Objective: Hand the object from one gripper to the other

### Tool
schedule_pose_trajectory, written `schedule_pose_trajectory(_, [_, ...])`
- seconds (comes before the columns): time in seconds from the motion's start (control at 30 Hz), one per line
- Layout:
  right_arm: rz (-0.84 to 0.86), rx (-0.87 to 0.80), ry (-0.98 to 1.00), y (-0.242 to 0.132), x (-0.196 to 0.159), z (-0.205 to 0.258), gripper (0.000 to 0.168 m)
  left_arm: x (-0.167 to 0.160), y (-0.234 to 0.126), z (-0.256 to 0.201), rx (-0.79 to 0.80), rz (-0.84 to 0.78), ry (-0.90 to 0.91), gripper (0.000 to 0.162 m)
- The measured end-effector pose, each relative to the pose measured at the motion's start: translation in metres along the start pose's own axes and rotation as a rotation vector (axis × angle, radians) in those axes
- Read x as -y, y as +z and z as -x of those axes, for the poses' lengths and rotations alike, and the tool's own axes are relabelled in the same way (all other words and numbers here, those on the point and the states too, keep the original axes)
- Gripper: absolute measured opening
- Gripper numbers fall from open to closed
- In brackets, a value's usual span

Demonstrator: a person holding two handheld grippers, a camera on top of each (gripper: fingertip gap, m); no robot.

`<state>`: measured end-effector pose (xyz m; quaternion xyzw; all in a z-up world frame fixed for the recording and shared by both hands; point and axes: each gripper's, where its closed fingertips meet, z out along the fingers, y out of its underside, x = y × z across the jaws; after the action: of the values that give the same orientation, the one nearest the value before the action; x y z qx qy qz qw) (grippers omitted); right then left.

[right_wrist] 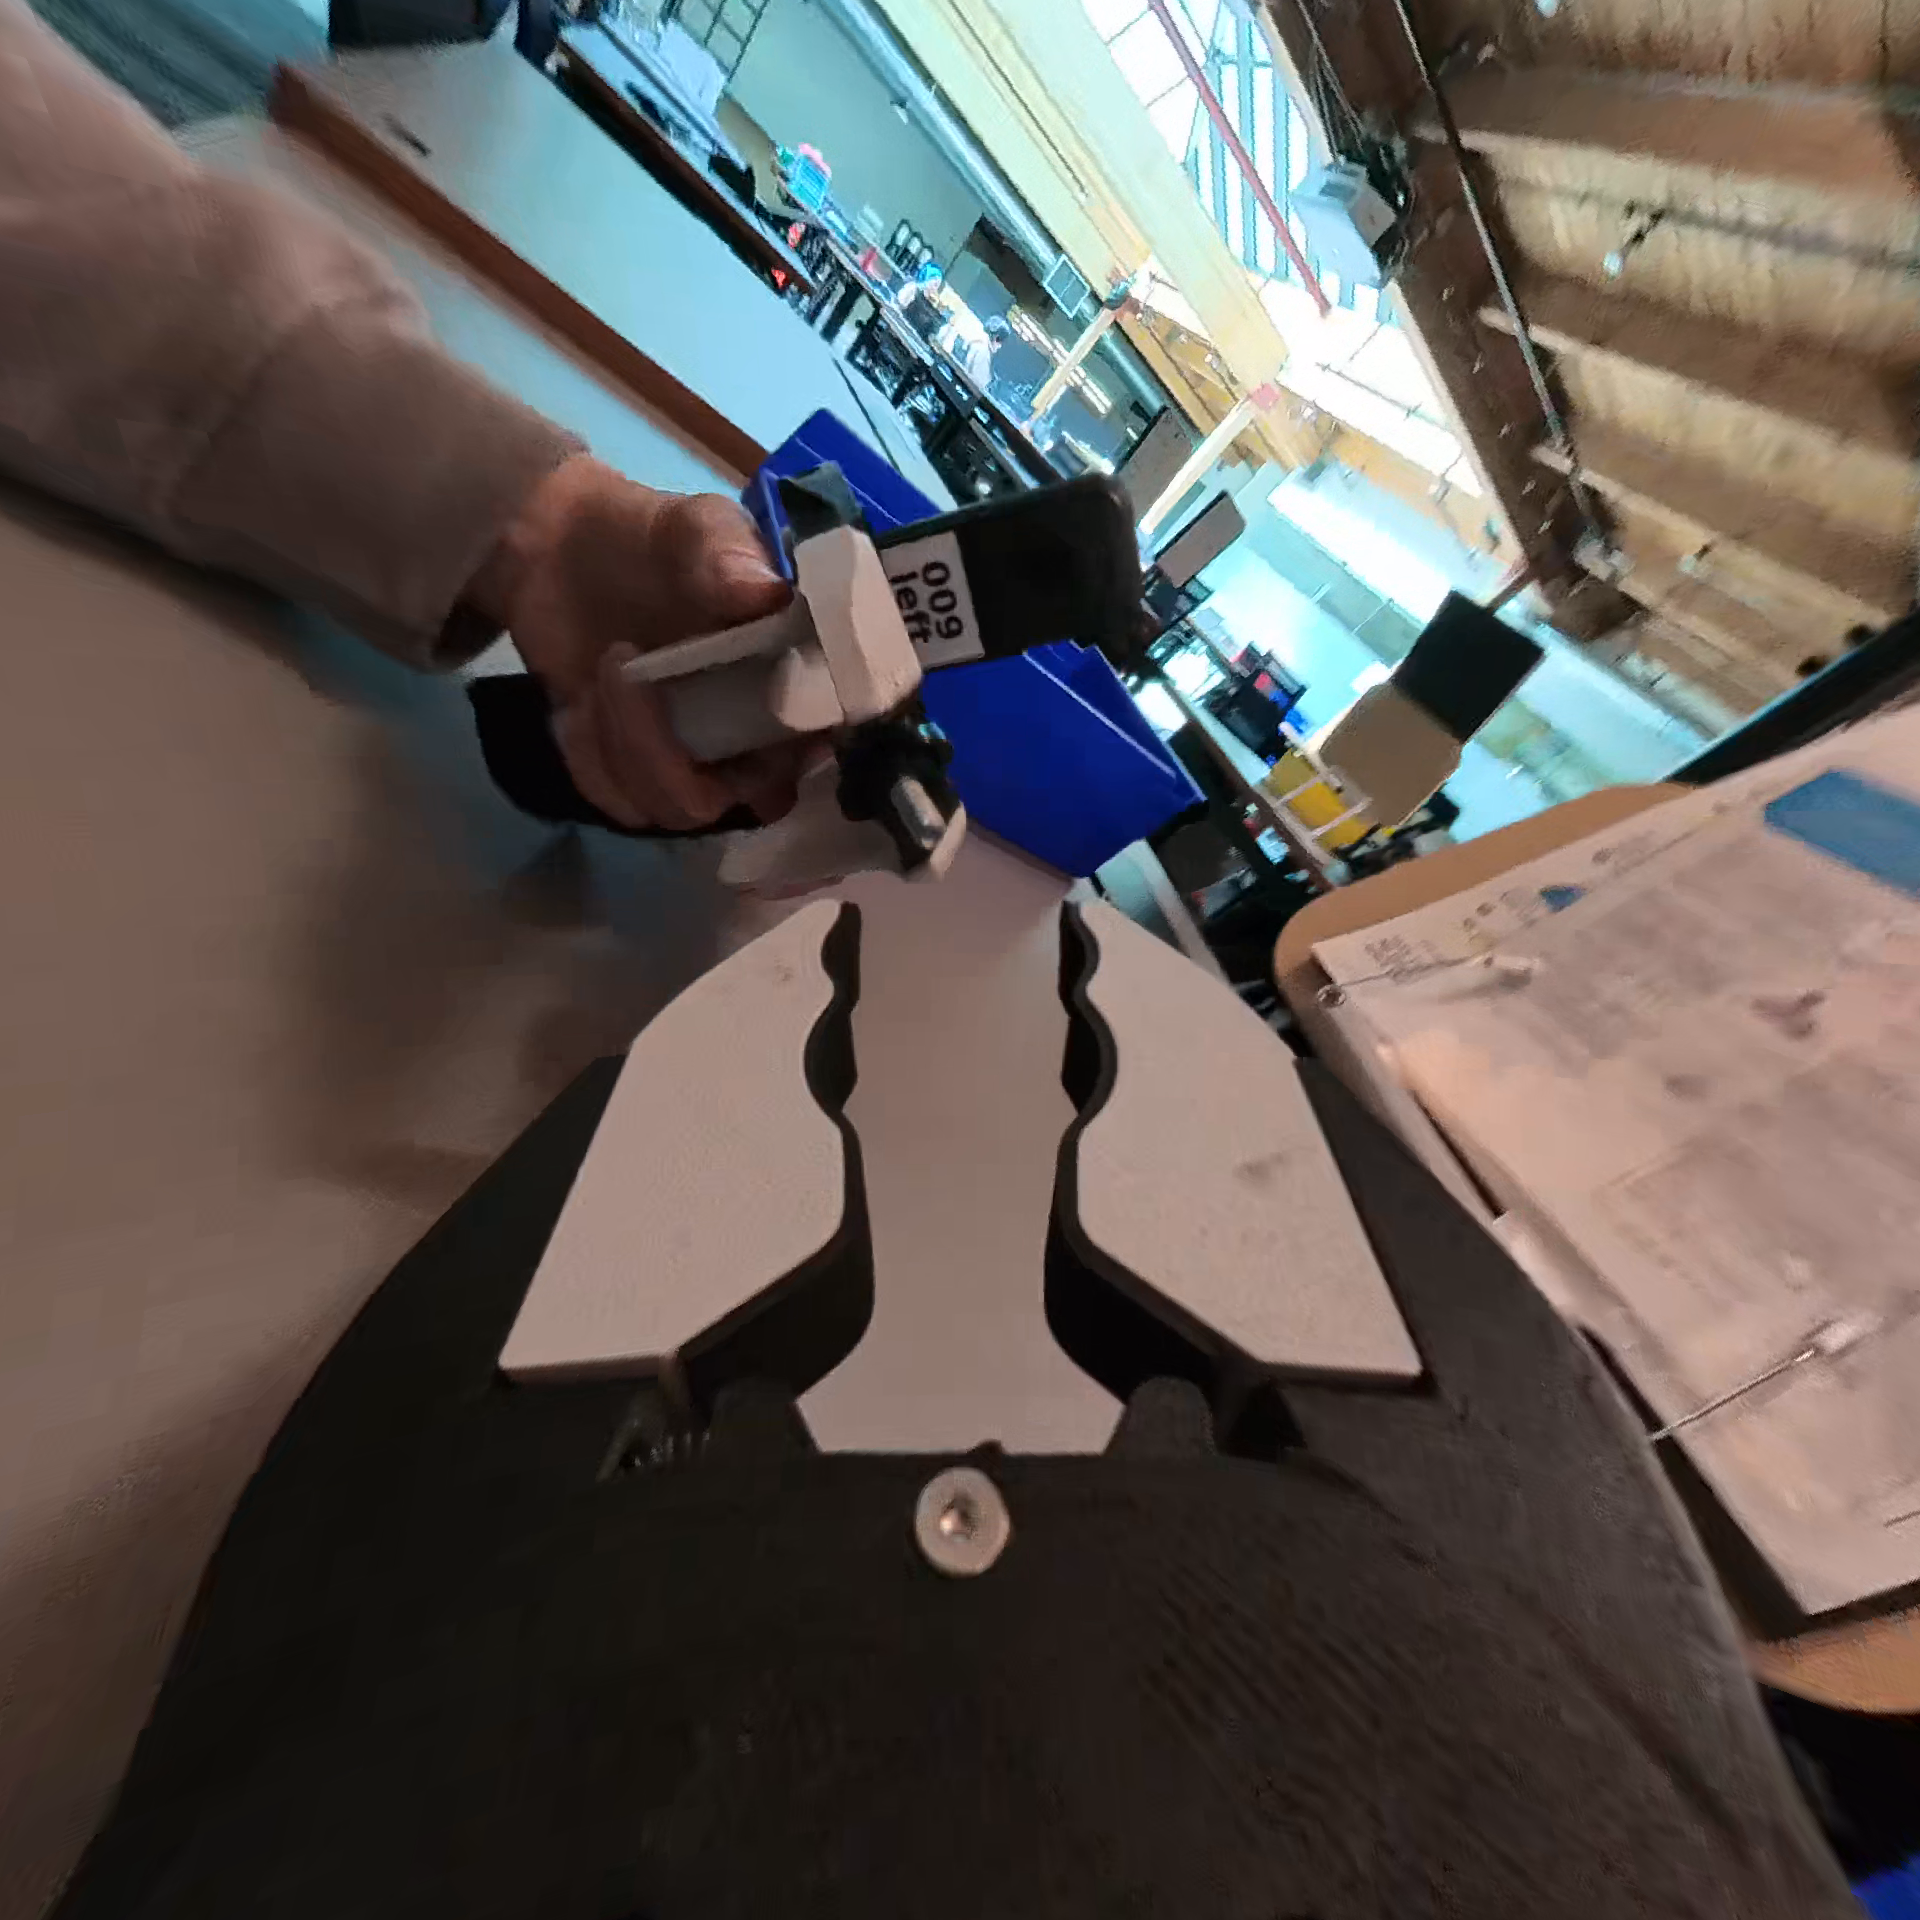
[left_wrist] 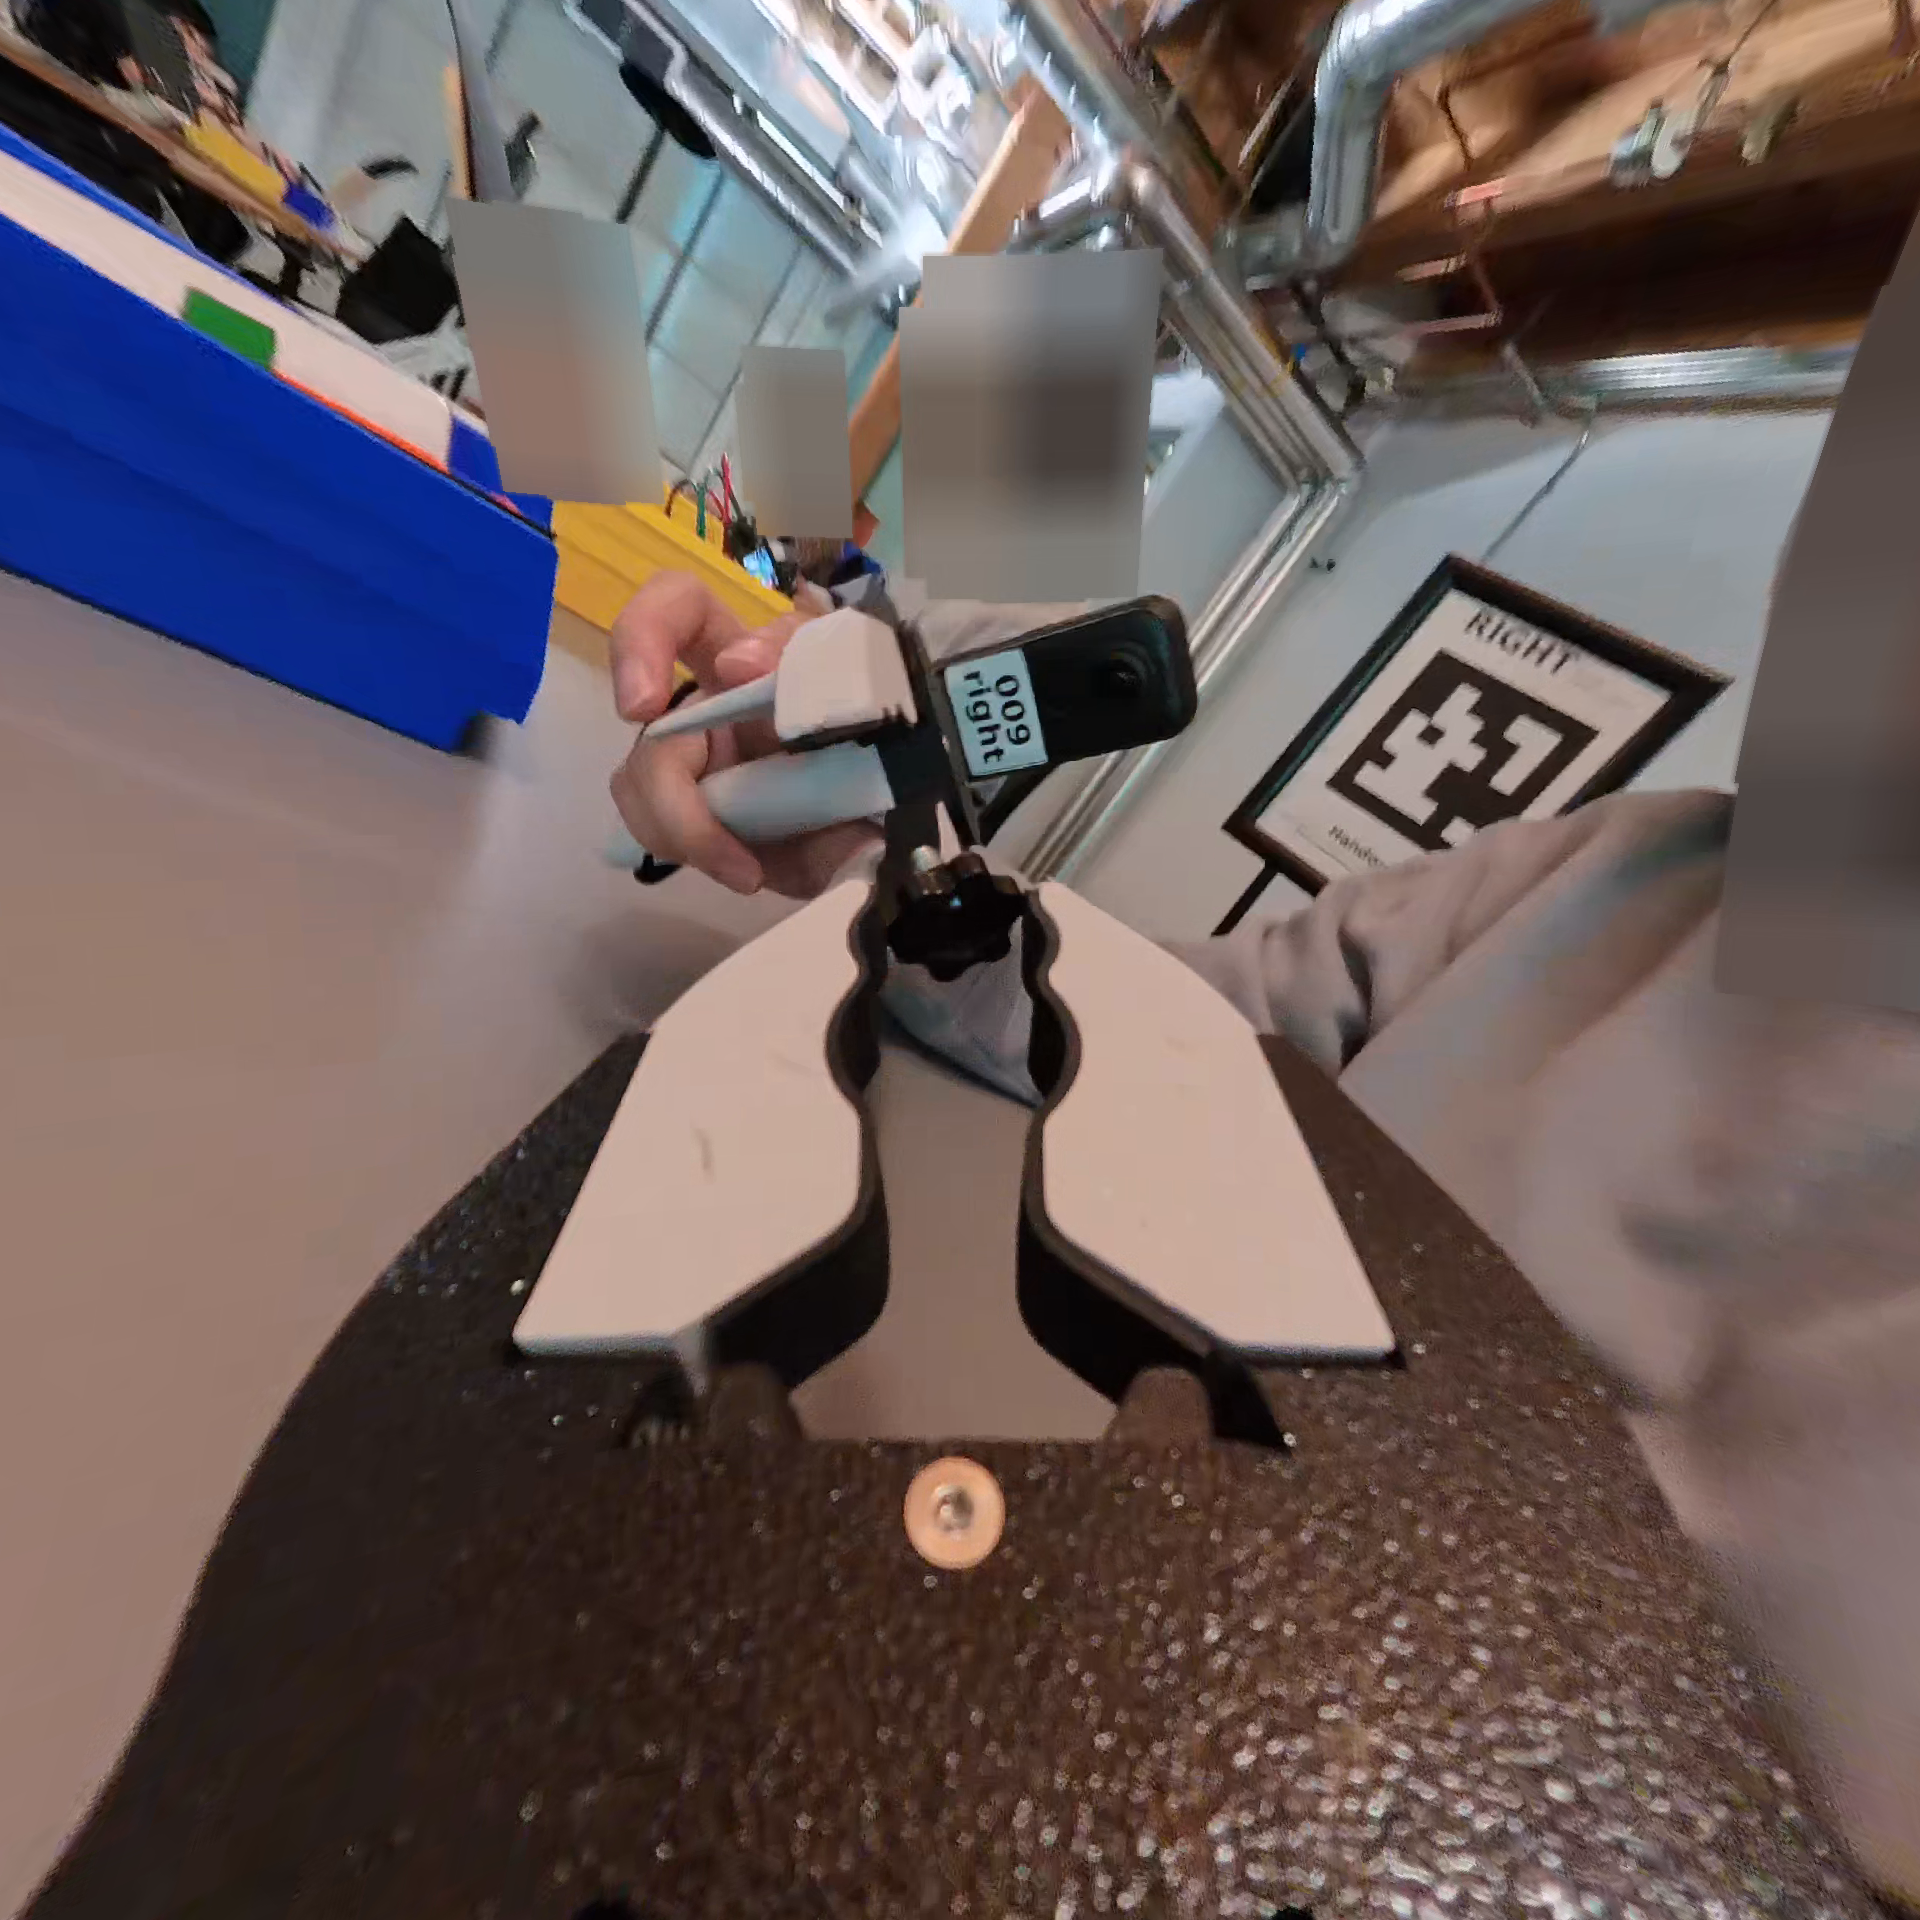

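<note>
Two hand-held grippers facing each other, tips close.

The left gripper [left_wrist: 951,914] and right gripper [right_wrist: 961,920] both stand with jaws parted and nothing between them; a hand [right_wrist: 634,665] grips each handle.

The papers [right_wrist: 1662,1122] on the side table are too blurry to make out, and the picture's edge cuts them off. The blue bin [right_wrist: 1049,748] is partly hidden behind the left gripper [right_wrist: 831,862]. The sleeve [left_wrist: 1558,1039] is smeared.

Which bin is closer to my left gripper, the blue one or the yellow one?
The blue bin: it sits on the table nearer the left gripper; the yellow bin lies beyond its far end.
</note>
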<state>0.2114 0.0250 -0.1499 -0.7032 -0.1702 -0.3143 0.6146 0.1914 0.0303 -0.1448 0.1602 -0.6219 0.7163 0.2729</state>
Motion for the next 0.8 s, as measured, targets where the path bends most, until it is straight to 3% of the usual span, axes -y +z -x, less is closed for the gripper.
schedule_pose_trajectory(0.23, [-0.047, 0.058, -0.010, 0.004, 0.011, 0.013, 0.011, -0.009, 0.000, 0.002, 0.005, 0.060, -0.038, 0.024])
schedule_pose_trajectory(0.57, [0.043, 0.035, 0.083, 0.010, 0.000, 0.007, 0.005, -0.002, -0.002, 0.011, 0.067, 0.018, -0.026, 0.024])
schedule_pose_trajectory(0.67, [0.149, -0.003, 0.193, 0.010, -0.017, -0.003, 0.005, 0.015, -0.010, 0.033, 0.321, -0.028, 0.211, 0.033])
schedule_pose_trajectory(0.8, [0.271, -0.071, 0.322, 0.002, -0.039, -0.019, 0.005, 0.027, -0.030, 0.049, 0.809, 0.176, 0.927, 0.046])
